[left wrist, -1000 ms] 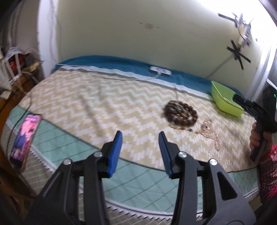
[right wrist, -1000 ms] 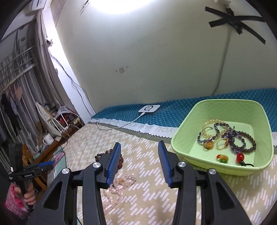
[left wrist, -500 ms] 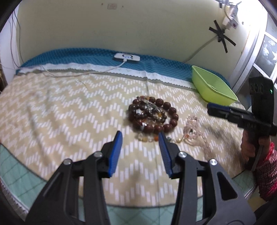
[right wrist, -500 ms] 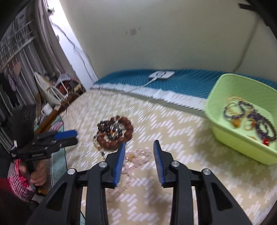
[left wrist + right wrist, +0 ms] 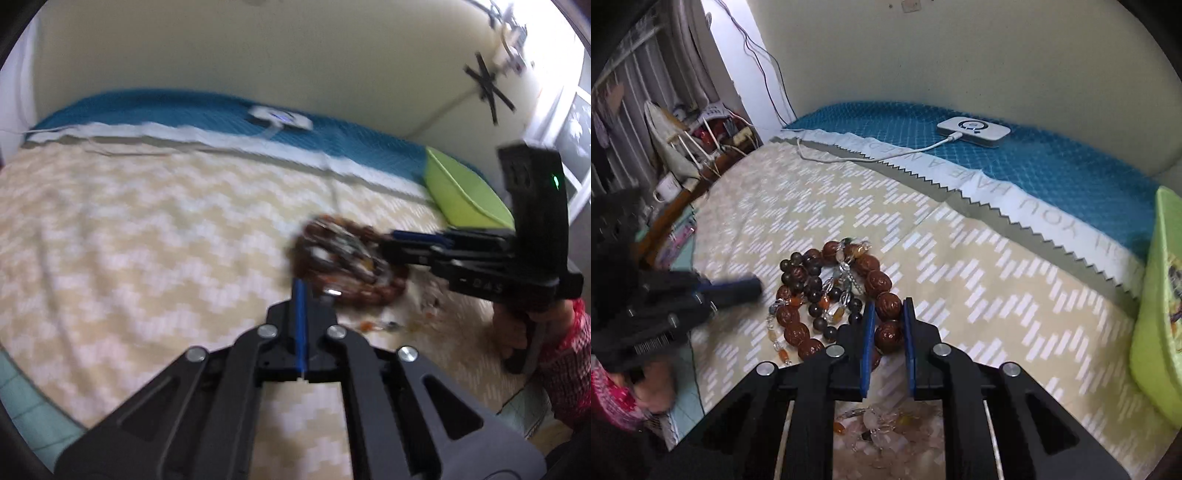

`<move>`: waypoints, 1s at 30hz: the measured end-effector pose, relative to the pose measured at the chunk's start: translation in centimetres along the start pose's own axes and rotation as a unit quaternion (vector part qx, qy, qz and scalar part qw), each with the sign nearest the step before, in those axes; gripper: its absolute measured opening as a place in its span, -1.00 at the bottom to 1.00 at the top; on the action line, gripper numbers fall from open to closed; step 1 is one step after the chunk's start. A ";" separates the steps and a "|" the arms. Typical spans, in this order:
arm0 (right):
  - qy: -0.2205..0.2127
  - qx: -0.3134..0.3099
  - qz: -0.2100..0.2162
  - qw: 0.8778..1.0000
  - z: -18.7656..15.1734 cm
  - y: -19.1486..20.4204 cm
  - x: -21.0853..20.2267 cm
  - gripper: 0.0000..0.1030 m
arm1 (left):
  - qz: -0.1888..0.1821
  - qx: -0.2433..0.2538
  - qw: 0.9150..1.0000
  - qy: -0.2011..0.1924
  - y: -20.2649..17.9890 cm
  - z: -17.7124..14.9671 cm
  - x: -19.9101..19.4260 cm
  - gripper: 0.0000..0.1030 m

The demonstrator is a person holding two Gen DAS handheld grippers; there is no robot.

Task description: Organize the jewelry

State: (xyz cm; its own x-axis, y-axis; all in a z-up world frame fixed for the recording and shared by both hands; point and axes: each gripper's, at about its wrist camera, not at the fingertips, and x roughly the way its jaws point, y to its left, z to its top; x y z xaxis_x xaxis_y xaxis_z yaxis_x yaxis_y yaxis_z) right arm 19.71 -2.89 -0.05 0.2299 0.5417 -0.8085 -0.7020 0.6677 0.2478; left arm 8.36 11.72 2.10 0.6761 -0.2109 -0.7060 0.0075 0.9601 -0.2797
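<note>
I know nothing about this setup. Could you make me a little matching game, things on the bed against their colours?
Things:
1. big-bead bracelet
2. tub
3. flat box with a cable
4. sheet along the wall

Colours:
A. white
B. teal blue
C. reddish brown
D. lime green

Pairs: 1-C, 2-D, 3-A, 4-B

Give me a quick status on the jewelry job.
Left hand-held gripper shut, empty. Right hand-held gripper pads around a big brown bead of the bead pile. Green tub to the right, path clear.
</note>
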 end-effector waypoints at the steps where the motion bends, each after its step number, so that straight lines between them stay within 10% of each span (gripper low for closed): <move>1: -0.012 0.001 -0.005 1.000 -0.1 0.1 -0.9 -1.00 | -0.003 -0.011 1.000 -0.002 0.7 0.0 -0.4 -1.00; 10: -0.051 0.020 -0.073 0.996 -3.9 -1.2 -4.9 -0.90 | -0.005 -0.028 1.000 0.003 2.0 -1.0 -2.0 -1.00; 22: -0.007 0.038 0.010 0.999 -0.6 1.0 -1.0 -1.00 | -0.033 0.013 0.999 0.022 -1.5 -2.6 -1.5 -1.00; 30: -0.139 0.043 0.095 0.985 2.7 2.7 -9.5 -1.00 | -0.030 0.010 0.999 0.008 -1.9 -2.4 -2.9 -1.00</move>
State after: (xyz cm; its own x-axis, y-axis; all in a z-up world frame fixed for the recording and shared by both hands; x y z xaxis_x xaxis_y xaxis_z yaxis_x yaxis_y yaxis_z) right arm 17.43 -4.83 9.78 0.2841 0.7718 -0.5688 -0.6935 0.5751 0.4340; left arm 4.65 10.06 3.13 0.6616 -0.2713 -0.6990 0.0628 0.9490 -0.3089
